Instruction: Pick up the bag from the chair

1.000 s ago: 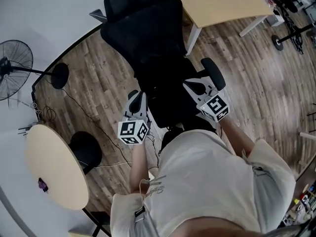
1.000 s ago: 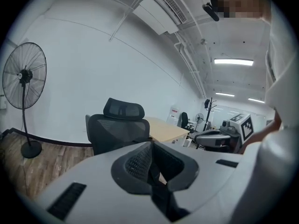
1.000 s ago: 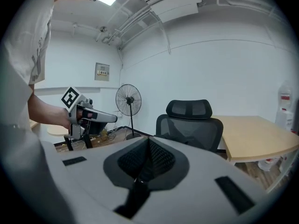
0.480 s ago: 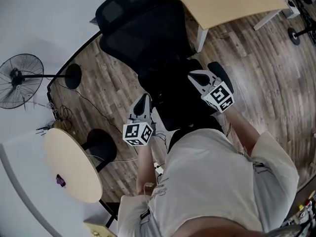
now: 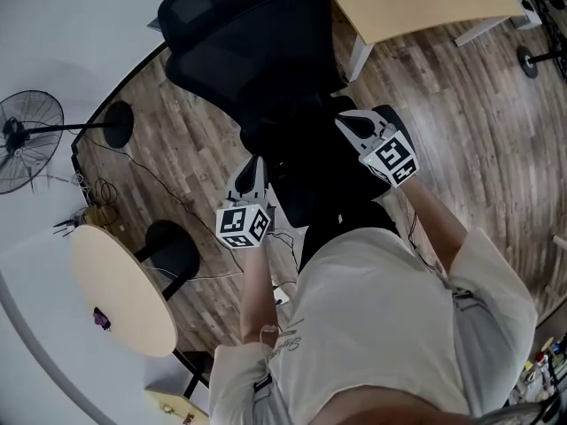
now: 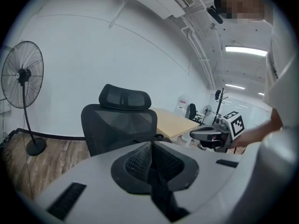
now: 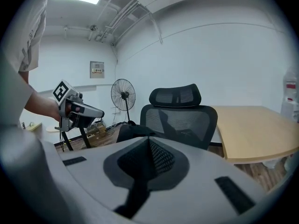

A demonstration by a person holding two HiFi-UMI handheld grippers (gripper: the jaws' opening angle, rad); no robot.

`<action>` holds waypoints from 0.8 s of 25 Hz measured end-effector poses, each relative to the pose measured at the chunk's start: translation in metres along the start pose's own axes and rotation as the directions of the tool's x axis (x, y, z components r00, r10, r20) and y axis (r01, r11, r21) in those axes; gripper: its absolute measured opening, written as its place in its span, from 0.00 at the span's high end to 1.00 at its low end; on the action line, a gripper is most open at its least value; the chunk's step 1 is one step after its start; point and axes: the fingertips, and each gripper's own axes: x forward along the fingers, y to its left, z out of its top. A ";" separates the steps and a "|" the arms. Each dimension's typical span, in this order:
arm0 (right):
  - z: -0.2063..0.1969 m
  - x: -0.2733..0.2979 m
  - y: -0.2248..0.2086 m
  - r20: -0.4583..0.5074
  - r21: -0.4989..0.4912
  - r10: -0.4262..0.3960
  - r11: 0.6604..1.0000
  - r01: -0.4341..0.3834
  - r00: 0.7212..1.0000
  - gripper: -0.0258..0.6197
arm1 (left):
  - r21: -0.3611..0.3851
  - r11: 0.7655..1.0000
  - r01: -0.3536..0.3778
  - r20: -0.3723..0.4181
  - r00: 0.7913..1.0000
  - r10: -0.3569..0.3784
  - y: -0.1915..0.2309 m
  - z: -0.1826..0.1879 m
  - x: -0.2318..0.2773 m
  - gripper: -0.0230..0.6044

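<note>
A black office chair (image 5: pixel 252 51) with a headrest stands in front of me. A black bag (image 5: pixel 310 180) lies on its seat and is hard to tell from the dark upholstery; in the right gripper view it shows as a dark bulk (image 7: pixel 133 131) before the mesh backrest (image 7: pixel 180 120). My left gripper (image 5: pixel 253 172) hangs at the seat's left side, shut and empty. At the seat's right side, over the armrest, my right gripper (image 5: pixel 347 124) is also shut with nothing in it. Neither one touches the bag. Each gripper view shows the other gripper: the right (image 6: pixel 210 135), the left (image 7: pixel 80 112).
A standing fan (image 5: pixel 27 135) is at the far left, with a round pale table (image 5: pixel 120 286) and a black stool (image 5: pixel 173 251) near it. Cables (image 5: pixel 177 204) run over the wooden floor. A wooden desk (image 5: pixel 416 3) stands behind the chair on the right.
The head view has shifted a little. The right gripper has moved slightly forward along the chair's right side; the left gripper stays at the seat's left. Both remain shut.
</note>
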 end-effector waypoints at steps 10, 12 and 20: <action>-0.016 0.031 0.001 -0.068 0.043 0.010 0.999 -0.007 0.998 0.96 | -0.079 0.997 0.008 -0.048 0.999 -0.012 0.033 -0.029 0.014 0.93; -0.018 0.042 -0.001 -0.069 0.042 0.008 0.999 -0.005 0.998 0.89 | -0.096 0.995 0.015 -0.064 0.998 -0.022 0.041 -0.036 0.020 0.92; -0.042 0.060 -0.012 -0.124 0.064 0.012 0.998 -0.004 0.992 0.80 | -0.135 0.991 0.016 -0.132 0.991 -0.034 0.059 -0.062 0.039 0.69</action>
